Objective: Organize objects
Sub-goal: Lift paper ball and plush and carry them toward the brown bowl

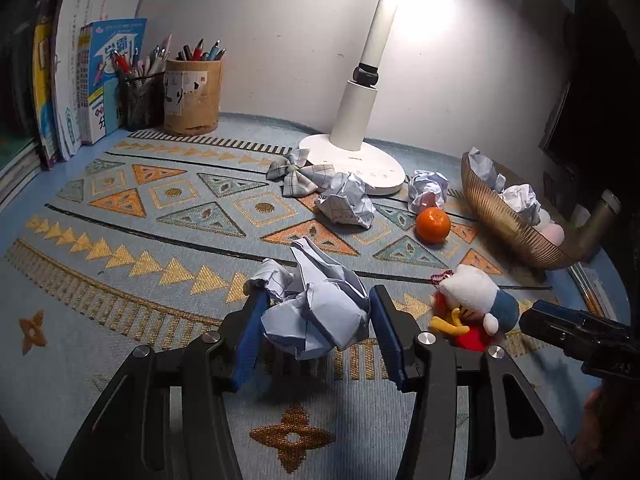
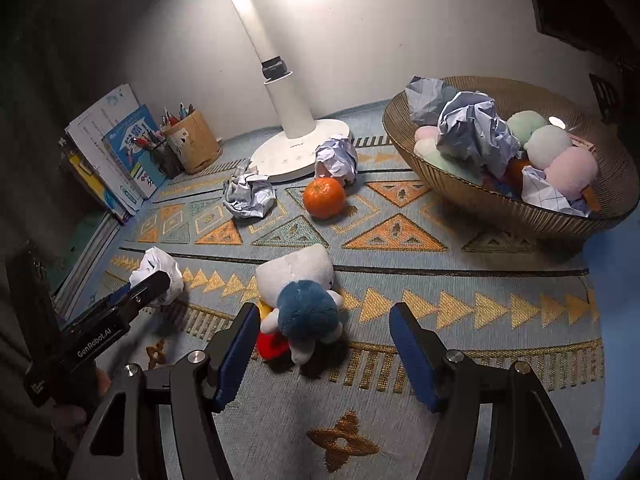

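My left gripper [image 1: 318,320] is shut on a crumpled white paper ball [image 1: 316,312], its blue pads pressing both sides just above the patterned mat. In the right wrist view the same paper ball [image 2: 162,270] shows at the tip of the left gripper [image 2: 148,286]. A plush toy [image 2: 298,300] with a white head, blue body and red part lies on the mat. My right gripper [image 2: 324,332] stands open around it; the toy is near the left pad and well clear of the right one. The plush toy [image 1: 470,304] also lies beside my left gripper.
A brown ribbed bowl [image 2: 500,210] at the right holds paper balls and pastel plush balls. An orange [image 2: 324,197], two more paper balls [image 2: 248,196] [image 2: 336,156], a checked bow [image 1: 300,172] and a white lamp base [image 2: 296,156] sit mid-mat. Pen cups [image 1: 192,96] and books [image 1: 80,80] line the far left.
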Demonstrator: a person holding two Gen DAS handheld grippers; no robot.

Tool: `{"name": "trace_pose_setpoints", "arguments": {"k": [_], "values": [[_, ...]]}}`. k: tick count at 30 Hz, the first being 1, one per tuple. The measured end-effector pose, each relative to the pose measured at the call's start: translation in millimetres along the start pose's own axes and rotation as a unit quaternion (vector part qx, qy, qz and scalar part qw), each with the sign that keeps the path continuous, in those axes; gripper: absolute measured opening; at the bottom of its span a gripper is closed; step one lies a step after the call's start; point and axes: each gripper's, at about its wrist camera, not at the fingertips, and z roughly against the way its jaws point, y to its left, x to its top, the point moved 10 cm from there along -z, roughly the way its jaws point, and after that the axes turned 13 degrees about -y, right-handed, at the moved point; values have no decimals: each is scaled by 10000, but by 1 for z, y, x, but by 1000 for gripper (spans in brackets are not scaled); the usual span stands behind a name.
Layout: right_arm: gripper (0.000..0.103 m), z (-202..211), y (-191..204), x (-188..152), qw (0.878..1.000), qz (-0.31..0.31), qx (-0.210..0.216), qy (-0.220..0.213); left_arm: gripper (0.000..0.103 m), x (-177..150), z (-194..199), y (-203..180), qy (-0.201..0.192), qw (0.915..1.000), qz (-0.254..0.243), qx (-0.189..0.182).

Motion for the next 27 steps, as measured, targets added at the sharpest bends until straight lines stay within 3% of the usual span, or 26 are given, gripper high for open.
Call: {"name": "trace_pose_setpoints", "arguments": {"k": [3, 8, 11, 13, 22, 24, 27], "values": [[65, -12, 10, -6, 9991, 407, -117, -9, 49, 0, 1, -2, -24, 10000, -65, 15], [65, -31, 14, -3, 9984, 549, -142, -5, 49, -1, 0, -3, -10, 10000, -52, -27], [46, -37, 16, -5, 9981, 607, -69, 49, 49, -1, 0, -3, -1, 10000, -40, -64], [41, -37, 17, -6, 9975, 697, -136, 15, 49, -1, 0, -4, -2, 10000, -46, -81], [39, -19, 29, -3, 9971, 695, 178, -257, 49, -1, 6, -17, -72, 9992, -386, 11], [39, -8, 27, 0, 9974, 612, 214, -324, 49, -1, 7, -30, -15, 9987, -510, -95], [37, 21, 18, 21, 9962, 518, 191, -671, 49, 16, 12, -70, -120, 9963, -640, -568]]}}
